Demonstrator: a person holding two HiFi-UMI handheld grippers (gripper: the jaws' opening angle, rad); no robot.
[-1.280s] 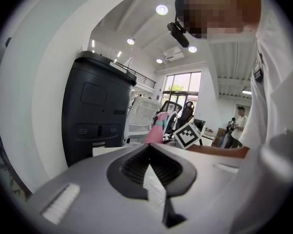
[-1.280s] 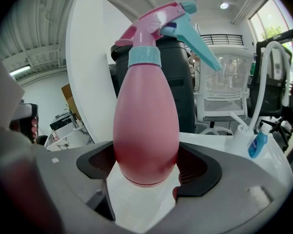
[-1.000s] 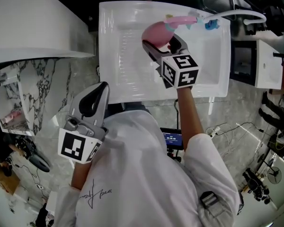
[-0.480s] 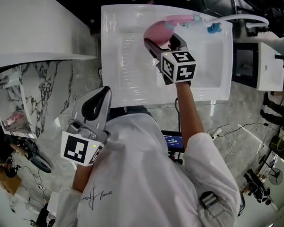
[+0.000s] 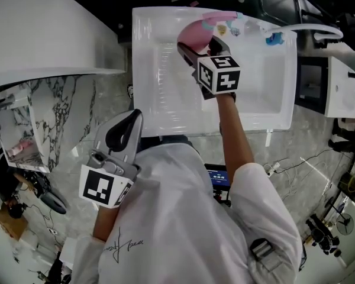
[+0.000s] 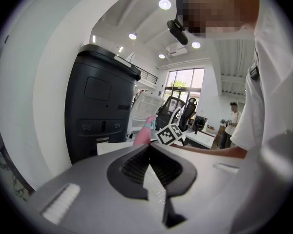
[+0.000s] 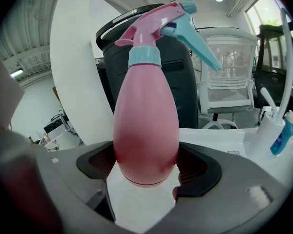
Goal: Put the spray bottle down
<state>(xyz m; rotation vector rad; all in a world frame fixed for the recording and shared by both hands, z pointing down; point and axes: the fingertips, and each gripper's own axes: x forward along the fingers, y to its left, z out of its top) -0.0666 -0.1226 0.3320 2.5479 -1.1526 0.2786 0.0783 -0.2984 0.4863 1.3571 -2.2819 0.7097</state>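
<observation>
The pink spray bottle with its teal trigger stands upright over the far part of the white table. My right gripper is shut on the bottle's lower body. In the right gripper view the bottle fills the gap between the dark pads; I cannot tell whether its base touches the tabletop. My left gripper is held back near my body, off the table, shut with nothing in it. The left gripper view shows its jaws closed together and the bottle far off.
A white holder with a blue item and a curved white tube sit at the table's far right corner. A black bin and a white mesh chair stand behind the table. A white curved wall is at left. A person stands far off.
My right gripper has carried the bottle farther across the table toward its far edge. The left gripper has stayed where it was.
</observation>
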